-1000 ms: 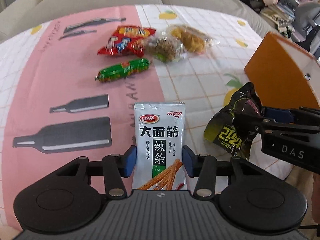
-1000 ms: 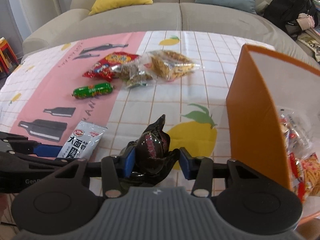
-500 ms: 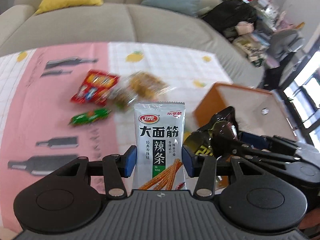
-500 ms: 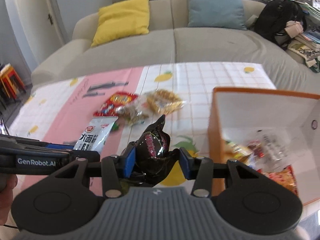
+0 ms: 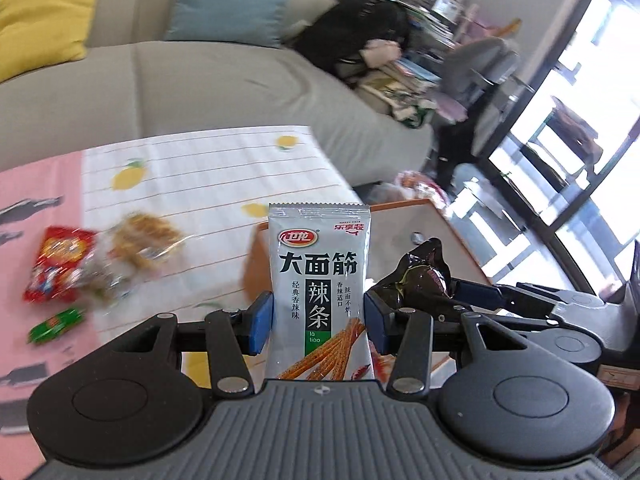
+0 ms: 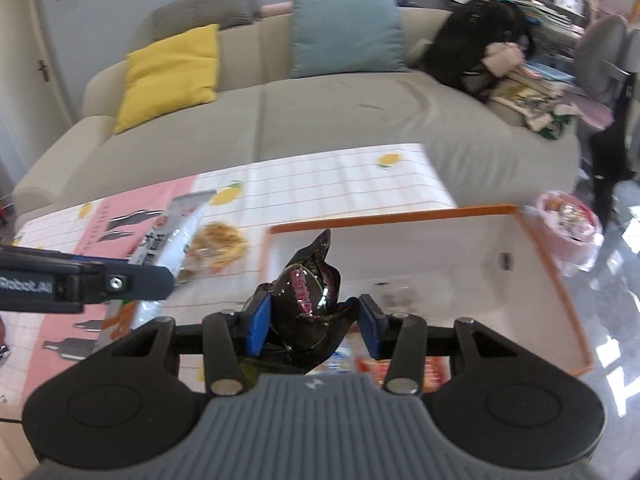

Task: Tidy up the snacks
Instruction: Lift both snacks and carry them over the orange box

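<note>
Both tongs [image 5: 318,317] [image 6: 315,326] now above one box [image 6: 552,272]

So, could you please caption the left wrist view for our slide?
Left gripper holds a grey latiao packet upright before the orange-rimmed box.

a table under a pink-and-white checked cloth [image 5: 200,168] carries a red snack bag [image 5: 56,264], clear cracker packets [image 5: 140,240], a green sausage [image 5: 56,324] and an orange box [image 6: 552,264].
</note>
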Demonstrator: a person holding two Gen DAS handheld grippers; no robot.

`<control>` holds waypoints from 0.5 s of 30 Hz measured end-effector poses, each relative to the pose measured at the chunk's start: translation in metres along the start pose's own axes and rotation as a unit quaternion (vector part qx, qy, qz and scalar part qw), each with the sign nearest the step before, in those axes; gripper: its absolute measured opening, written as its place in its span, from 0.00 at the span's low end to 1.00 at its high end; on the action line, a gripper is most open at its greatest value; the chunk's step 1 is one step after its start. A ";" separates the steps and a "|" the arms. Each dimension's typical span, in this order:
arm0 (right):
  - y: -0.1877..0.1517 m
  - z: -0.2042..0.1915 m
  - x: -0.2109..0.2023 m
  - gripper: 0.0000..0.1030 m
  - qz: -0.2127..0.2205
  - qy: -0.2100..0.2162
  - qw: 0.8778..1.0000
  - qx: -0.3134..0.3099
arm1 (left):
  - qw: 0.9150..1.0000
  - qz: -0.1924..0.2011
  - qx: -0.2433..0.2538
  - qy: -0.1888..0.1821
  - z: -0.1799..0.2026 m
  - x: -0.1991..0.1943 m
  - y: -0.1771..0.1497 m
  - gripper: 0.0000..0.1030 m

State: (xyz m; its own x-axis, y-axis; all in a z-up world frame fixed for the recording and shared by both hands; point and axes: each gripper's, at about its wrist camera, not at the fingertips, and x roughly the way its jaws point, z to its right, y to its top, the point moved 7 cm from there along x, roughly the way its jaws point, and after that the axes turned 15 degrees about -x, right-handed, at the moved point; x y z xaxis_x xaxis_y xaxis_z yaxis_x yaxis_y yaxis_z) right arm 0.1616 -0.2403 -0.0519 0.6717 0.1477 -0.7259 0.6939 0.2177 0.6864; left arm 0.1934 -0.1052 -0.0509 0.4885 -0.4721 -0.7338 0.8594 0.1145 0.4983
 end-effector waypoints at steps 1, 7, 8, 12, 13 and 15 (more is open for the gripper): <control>-0.001 0.009 -0.001 0.44 -0.005 -0.008 1.000 0.001 | 1.000 -0.004 0.007 -0.003 0.008 0.006 0.001 0.53; -0.012 0.057 0.004 0.44 -0.034 -0.040 0.999 0.013 | 0.998 -0.041 0.039 -0.021 0.047 0.048 0.002 0.53; -0.013 0.063 0.006 0.44 -0.039 -0.043 0.998 0.017 | 0.998 -0.047 0.044 -0.023 0.051 0.054 0.003 0.53; -0.017 0.082 0.020 0.44 -0.058 -0.051 0.997 0.021 | 0.996 -0.072 0.056 -0.024 0.065 0.082 0.003 0.53; -0.018 0.086 0.025 0.44 -0.066 -0.055 0.996 0.016 | 0.995 -0.078 0.057 -0.022 0.066 0.090 0.003 0.53; -0.021 0.092 0.035 0.44 -0.077 -0.058 0.995 0.007 | 0.994 -0.090 0.058 -0.018 0.067 0.103 0.003 0.53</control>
State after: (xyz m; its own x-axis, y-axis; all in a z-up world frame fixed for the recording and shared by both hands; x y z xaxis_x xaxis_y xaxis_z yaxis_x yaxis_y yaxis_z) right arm 0.1949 -0.3280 -0.0875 0.5821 0.0002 -0.8131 0.7940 0.2154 0.5685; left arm 0.2365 -0.2119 -0.0939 0.3214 -0.5078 -0.7993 0.9080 -0.0744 0.4123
